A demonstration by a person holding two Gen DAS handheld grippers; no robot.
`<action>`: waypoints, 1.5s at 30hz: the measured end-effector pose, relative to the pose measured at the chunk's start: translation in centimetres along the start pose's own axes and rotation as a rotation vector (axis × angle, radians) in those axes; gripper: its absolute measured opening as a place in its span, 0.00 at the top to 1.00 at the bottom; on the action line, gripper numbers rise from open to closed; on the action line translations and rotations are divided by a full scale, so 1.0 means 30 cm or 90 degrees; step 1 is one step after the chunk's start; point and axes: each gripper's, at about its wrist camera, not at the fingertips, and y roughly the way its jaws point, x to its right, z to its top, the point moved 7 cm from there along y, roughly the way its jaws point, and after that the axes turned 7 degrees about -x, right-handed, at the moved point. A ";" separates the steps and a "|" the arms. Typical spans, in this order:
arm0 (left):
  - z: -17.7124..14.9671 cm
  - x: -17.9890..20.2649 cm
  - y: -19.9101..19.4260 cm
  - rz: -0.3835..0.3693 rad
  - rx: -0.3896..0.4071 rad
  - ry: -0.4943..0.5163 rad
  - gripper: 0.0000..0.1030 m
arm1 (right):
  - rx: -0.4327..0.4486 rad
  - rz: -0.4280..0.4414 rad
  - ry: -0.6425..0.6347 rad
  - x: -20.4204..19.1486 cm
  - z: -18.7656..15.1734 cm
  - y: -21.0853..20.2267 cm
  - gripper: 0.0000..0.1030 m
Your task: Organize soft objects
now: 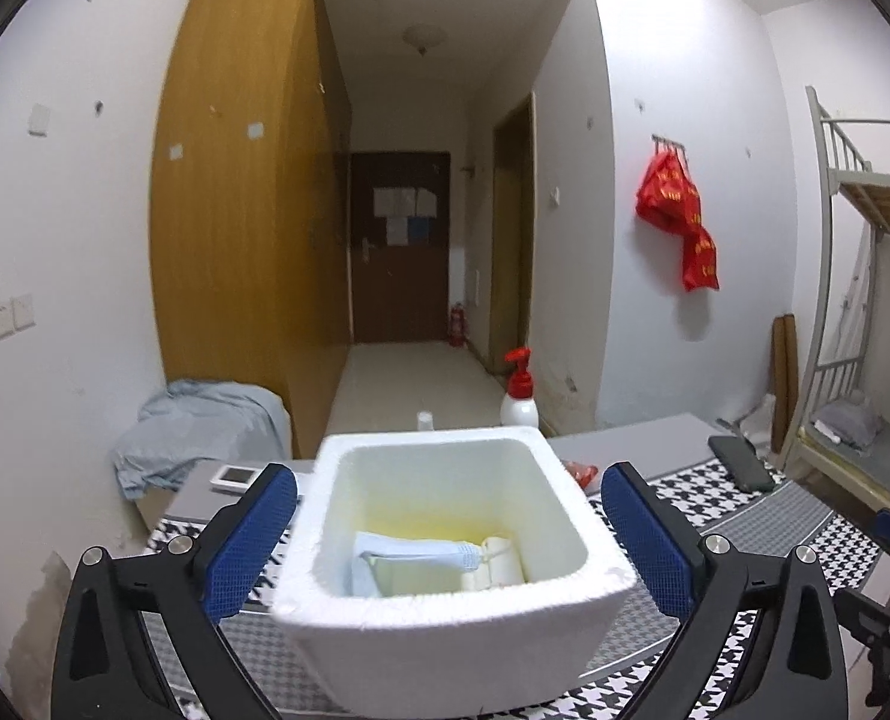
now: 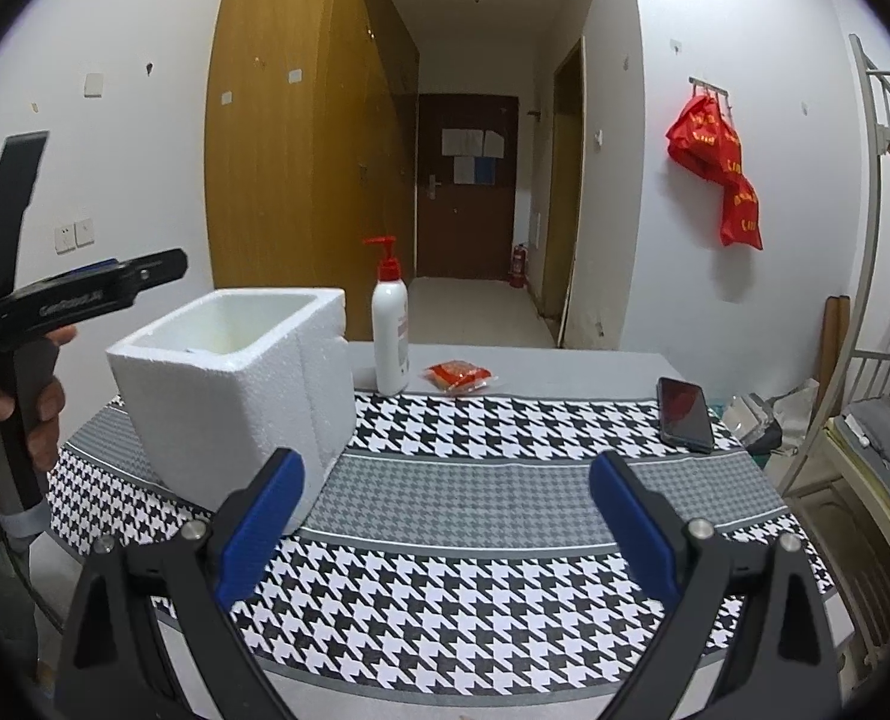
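Left wrist view: left gripper spread wide, blue pads either side of the white styrofoam box at lower centre, nothing pinched. Inside the box, at the bottom — a light blue folded cloth on the left, a cream rolled cloth touching it on the right. The box sits on a black-and-white houndstooth tablecloth.

Right wrist view: right gripper at bottom centre, jaws apart, empty, only tablecloth between the pads. Box at centre left; its left pad overlaps the box's lower corner in the picture, contact unclear. A hand at the left edge grips the black handle of the left gripper.

Behind the box, a white pump bottle with red top; just to its right a small red packet. Black phone at right, well apart from the box. Red bag hangs on the wall, upper right.
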 end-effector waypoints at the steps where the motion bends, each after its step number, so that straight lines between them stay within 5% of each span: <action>1: 0.001 0.001 -0.025 0.002 0.005 -0.001 0.01 | 0.005 0.004 -0.001 -0.004 0.001 -0.012 0.05; 16: -0.063 0.041 -0.310 0.018 0.061 0.010 0.01 | 0.042 0.045 -0.010 -0.037 -0.011 -0.153 0.05; 45: -0.378 0.074 -0.459 0.030 0.078 -0.014 0.01 | 0.105 0.061 -0.008 -0.084 -0.174 -0.304 0.01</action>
